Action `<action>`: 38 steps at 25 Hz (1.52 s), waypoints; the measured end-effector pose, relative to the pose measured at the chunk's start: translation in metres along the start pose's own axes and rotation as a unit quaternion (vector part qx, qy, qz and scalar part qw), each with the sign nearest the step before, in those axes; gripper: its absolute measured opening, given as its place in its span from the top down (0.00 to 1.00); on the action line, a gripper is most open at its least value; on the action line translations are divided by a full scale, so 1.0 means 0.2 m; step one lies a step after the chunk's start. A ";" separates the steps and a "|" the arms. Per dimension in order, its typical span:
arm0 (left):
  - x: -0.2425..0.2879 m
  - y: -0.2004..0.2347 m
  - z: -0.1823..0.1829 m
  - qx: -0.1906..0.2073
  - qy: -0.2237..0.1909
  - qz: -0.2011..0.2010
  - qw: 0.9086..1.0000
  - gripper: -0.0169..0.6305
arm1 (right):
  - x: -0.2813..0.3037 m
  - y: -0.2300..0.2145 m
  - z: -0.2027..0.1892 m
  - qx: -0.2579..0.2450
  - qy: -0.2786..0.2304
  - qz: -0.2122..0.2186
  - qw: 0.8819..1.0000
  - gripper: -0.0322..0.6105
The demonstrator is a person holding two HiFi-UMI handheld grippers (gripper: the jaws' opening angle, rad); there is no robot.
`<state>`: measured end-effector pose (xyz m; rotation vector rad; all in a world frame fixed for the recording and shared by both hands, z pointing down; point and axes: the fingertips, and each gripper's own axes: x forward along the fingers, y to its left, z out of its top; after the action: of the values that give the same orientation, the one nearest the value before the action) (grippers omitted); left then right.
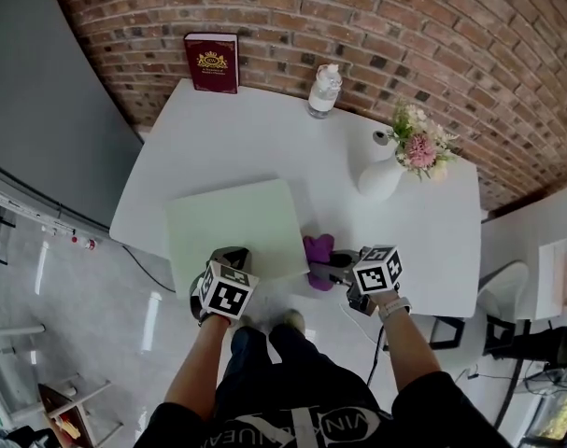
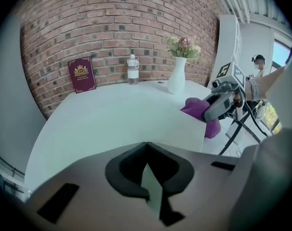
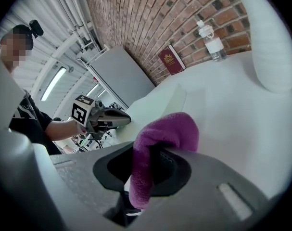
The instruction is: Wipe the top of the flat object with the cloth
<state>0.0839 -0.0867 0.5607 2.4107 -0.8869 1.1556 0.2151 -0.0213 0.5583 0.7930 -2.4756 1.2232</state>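
Checks on the board [image 1: 236, 227]: pale green, thin, plain-faced, with rounded corners. Lies flat at the near edge of the white table [image 1: 264, 147], towards its left side. Near edge pinched by the left gripper [image 1: 233, 261]; seen from the left gripper view as a pale green sliver clamped tight between closed jaws.

Checks on the cloth [image 1: 318, 250]: purple, soft and fleecy, bunched into a fold. Grasped by the right gripper [image 1: 333, 261], with jaws closed on it and a rounded lump standing out beyond them. Sits just beside the right edge of the board, at the table's near edge; cannot tell whether cloth and board touch.

Checks on the surface: smooth, matt white. At the far edge, a maroon book [image 1: 211, 62] with a gold crest, standing against the wall, and a clear bottle [image 1: 324, 91] to its right. Nearer and further right, a white vase [image 1: 380, 177] holding pink and cream flowers [image 1: 418, 143].

Checks on the room: red brick wall [image 1: 358, 17] behind the table, a grey panel [image 1: 40, 91] to the left, a glossy pale floor [image 1: 96, 325] below.
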 end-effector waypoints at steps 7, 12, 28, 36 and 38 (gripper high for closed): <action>0.00 0.00 0.00 0.010 -0.002 -0.001 1.000 0.96 | -0.04 0.08 -0.07 0.018 -0.022 -0.007 1.000 0.84; 0.00 0.00 0.00 0.002 -0.006 -0.011 1.000 0.96 | -0.10 0.14 -0.11 0.016 -0.020 0.001 1.000 0.84; -0.69 0.32 0.27 -0.091 -0.299 -0.013 0.950 0.95 | -0.29 0.46 0.45 -0.099 -0.181 -0.042 0.978 0.84; -1.08 0.56 0.36 -0.107 -0.404 0.091 0.904 0.95 | -0.26 0.59 0.79 -0.187 -0.252 -0.109 0.943 0.84; -1.16 0.58 0.37 -0.105 -0.418 0.106 0.896 0.95 | -0.26 0.65 0.83 -0.214 -0.252 -0.114 0.937 0.84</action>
<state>-0.0601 -0.1214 0.3345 2.6509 -1.4456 -0.0169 0.1821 -0.0708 0.3501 1.3402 -2.7747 0.3993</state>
